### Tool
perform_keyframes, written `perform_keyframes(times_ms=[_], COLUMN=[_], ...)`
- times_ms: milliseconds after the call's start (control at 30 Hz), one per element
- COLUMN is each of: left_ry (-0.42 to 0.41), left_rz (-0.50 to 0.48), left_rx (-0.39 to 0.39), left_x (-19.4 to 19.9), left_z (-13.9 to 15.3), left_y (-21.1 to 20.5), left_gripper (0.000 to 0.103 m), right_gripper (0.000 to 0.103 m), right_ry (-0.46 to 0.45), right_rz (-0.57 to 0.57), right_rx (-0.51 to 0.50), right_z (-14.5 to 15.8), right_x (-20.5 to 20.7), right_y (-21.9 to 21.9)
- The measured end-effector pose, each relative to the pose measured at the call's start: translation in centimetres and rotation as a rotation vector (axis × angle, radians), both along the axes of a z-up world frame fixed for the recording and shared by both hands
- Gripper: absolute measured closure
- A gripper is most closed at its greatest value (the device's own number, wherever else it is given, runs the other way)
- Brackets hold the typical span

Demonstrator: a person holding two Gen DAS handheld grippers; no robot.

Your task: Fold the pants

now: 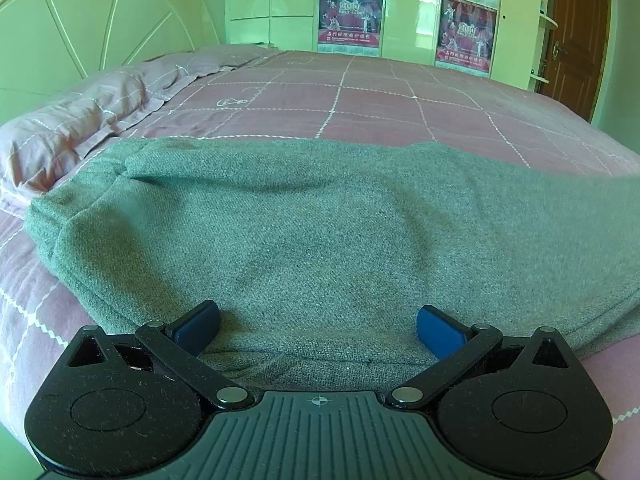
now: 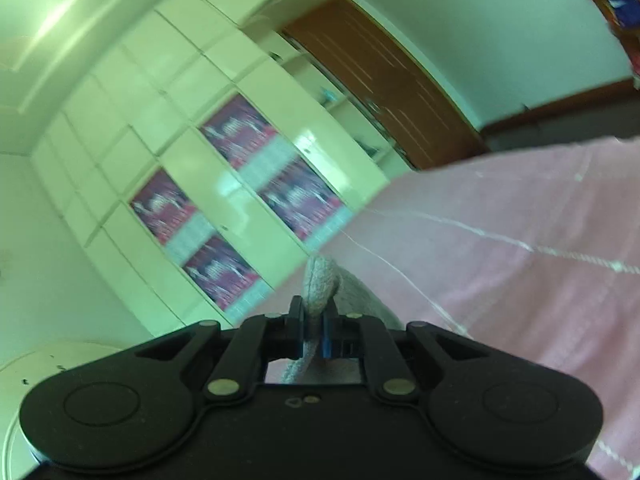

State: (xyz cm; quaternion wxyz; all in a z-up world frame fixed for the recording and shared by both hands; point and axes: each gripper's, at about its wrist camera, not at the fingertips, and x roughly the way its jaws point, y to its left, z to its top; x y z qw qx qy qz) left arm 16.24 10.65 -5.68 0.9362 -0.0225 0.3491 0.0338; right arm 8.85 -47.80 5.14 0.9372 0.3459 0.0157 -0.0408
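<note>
My right gripper (image 2: 314,334) pinched the pants (image 1: 320,232); my left gripper (image 1: 318,330) sat wide open over them, holding nothing. Next, I'd fold them over.

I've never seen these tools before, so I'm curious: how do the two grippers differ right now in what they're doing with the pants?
The left gripper has its jaws spread wide with nothing between them, while the right gripper is shut on a bunched fold of the grey pants. The left looks level across the bed; the right view is tilted and blurred. Both have black bodies with blue finger pads.
</note>
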Motion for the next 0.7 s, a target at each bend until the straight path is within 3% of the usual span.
perform_keyframes(times_ms=[67, 100, 167, 200, 233, 300, 533, 700], left_ry=[-0.001, -0.002, -0.002, -0.001, -0.001, -0.001, -0.002, -0.003], left_rz=[0.000, 0.000, -0.003, -0.004, -0.005, -0.006, -0.003, -0.005], left_rx=[0.002, 0.002, 0.000, -0.001, -0.002, 0.000, 0.001, 0.001], left_x=[0.0, 0.0, 0.0, 0.0, -0.1, -0.1, -0.1, -0.1], left_z=[0.0, -0.1, -0.1, 0.0, 0.0, 0.0, 0.0, 0.1], left_y=[0.0, -0.1, 0.0, 0.0, 0.0, 0.0, 0.0, 0.0], left_gripper=[0.000, 0.000, 0.000, 0.000, 0.000, 0.000, 0.000, 0.000], right_gripper=[0.103, 0.103, 0.103, 0.103, 0.103, 0.103, 0.103, 0.103], right_ry=[0.058, 0.150, 0.429, 0.442, 0.368, 0.344, 0.309, 0.410], right_rz=[-0.032, -0.062, -0.132, -0.128, -0.121, -0.125, -0.112, -0.109], right_rx=[-0.005, 0.040, 0.210, 0.284, 0.329, 0.341, 0.218, 0.199], right_z=[-3.1, -5.6, -11.8, -13.9, -15.3, -15.5, -11.9, -13.6], right_x=[-0.6, -0.6, -0.4, -1.0, -2.1, -2.4, -1.4, -0.4], right_y=[-0.9, -1.8, -4.1, -4.7, -5.0, -5.1, -3.9, -5.0])
